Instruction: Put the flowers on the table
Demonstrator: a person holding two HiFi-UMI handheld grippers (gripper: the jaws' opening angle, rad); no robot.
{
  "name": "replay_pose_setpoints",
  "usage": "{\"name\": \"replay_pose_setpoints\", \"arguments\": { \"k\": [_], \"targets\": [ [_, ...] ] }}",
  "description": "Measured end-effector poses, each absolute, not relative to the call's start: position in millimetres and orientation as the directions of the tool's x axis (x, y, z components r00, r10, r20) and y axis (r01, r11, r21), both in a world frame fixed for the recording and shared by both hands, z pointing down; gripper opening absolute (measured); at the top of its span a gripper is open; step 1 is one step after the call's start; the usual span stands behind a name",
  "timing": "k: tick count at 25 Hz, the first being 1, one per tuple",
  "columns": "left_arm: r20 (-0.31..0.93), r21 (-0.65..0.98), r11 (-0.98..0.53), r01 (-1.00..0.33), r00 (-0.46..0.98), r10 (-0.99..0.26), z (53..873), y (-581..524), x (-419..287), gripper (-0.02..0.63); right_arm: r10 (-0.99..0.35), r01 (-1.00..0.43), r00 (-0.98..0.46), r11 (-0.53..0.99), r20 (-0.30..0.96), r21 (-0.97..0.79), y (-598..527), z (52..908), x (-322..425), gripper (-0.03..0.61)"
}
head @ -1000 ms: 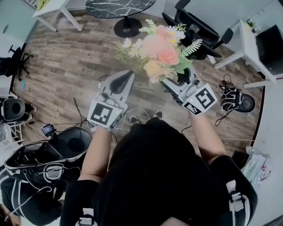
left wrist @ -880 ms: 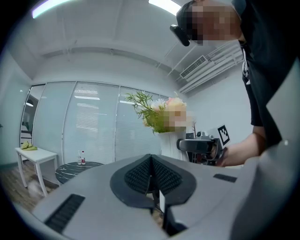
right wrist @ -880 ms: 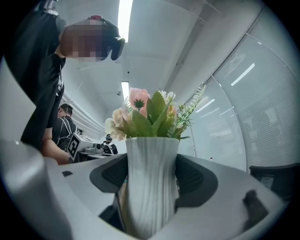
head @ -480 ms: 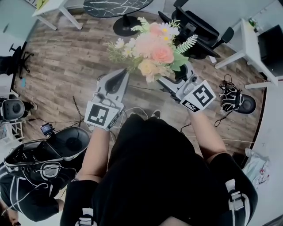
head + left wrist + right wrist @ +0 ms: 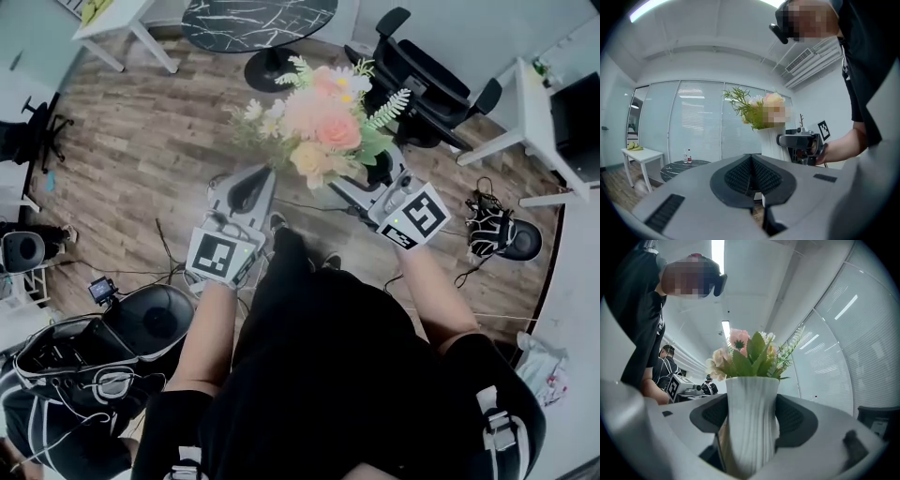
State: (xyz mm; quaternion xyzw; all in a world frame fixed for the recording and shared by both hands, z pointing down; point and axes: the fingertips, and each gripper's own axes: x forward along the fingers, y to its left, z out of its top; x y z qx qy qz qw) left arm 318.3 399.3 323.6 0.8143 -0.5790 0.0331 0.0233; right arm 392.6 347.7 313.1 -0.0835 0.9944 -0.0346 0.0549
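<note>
The flowers are a pink, peach and white bunch with green leaves, standing upright in a white ribbed vase. My right gripper is shut on the vase, one pad on each side, and holds it in the air over the wooden floor. From the head view the blooms hide the vase. My left gripper is held beside it on the left, shut with nothing between its pads. The left gripper view shows the flowers and the right gripper off to its right. A round black marble table stands ahead.
A white table stands far left of the round one, with yellow fruit on it. Black office chairs and a white desk are at the right. Bags and gear lie low left, and cables cross the floor.
The person has walked forward, so the round black table shows more at the top. Both grippers stay as they were, the right one still holding the vase.
</note>
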Motion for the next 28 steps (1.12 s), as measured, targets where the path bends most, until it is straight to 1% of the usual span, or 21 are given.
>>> {"name": "replay_pose_setpoints", "arguments": {
  "k": [5,9,18,28],
  "targets": [
    [0.097,-0.004,-0.329,-0.944,0.327,-0.94,323,366,268,0.013,-0.168,-0.16,-0.98,0.983,-0.106,-0.086,316,307,344,0.322],
    [0.068,-0.023,-0.336,-0.942,0.333,-0.94,321,346,235,0.013,-0.167,-0.16,-0.981,0.984,-0.103,-0.073,296,306,310,0.322],
    [0.041,-0.011,-0.348,-0.938,0.347,-0.937,317,298,146,0.014,-0.173,-0.166,-0.981,0.983,-0.091,-0.076,248,304,214,0.322],
    [0.032,0.005,-0.374,-0.927,0.374,-0.927,321,276,80,0.013,-0.202,-0.196,-0.975,0.978,-0.089,-0.078,222,304,151,0.322]
  ]
}}
